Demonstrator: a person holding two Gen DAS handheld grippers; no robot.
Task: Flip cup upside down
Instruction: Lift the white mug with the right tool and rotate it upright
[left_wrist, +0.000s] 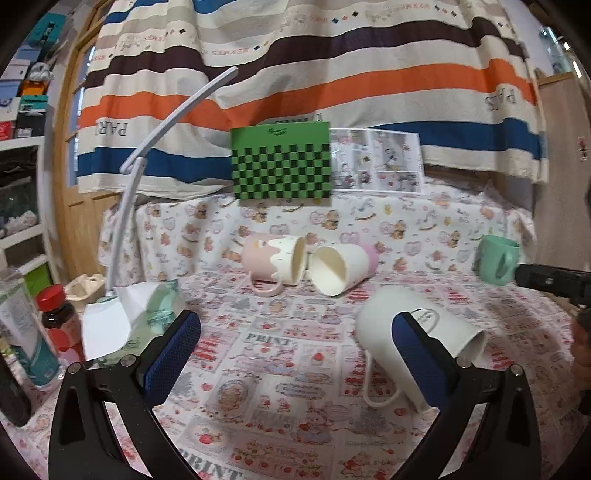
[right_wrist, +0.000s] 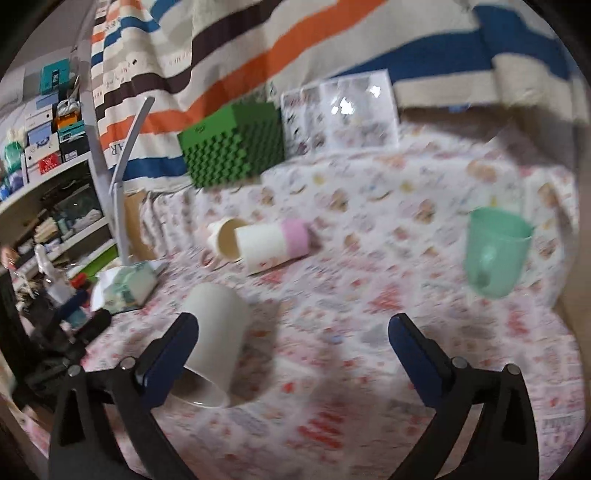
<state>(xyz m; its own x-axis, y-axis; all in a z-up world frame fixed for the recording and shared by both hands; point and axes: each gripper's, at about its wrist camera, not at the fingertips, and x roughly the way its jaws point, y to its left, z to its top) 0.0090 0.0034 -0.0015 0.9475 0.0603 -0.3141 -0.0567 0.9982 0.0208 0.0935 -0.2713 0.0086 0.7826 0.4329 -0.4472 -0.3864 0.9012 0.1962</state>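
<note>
A white mug (left_wrist: 417, 332) lies on its side on the patterned tablecloth, handle down, mouth to the right; it also shows in the right wrist view (right_wrist: 216, 339). My left gripper (left_wrist: 295, 354) is open and empty, its right finger in front of the white mug. My right gripper (right_wrist: 293, 354) is open and empty, the white mug by its left finger. A green cup (left_wrist: 496, 264) stands upright at the right, also in the right wrist view (right_wrist: 493, 251). A pink mug (left_wrist: 273, 262) and a white-and-pink cup (left_wrist: 341, 267) lie on their sides mid-table.
A green checkered box (left_wrist: 280, 162) and a picture sheet (left_wrist: 376, 158) stand at the back. A tissue pack (left_wrist: 147, 314), a lamp arm (left_wrist: 155, 147) and bottles (left_wrist: 59, 317) are at the left. The right gripper's body (left_wrist: 554, 284) enters from the right edge.
</note>
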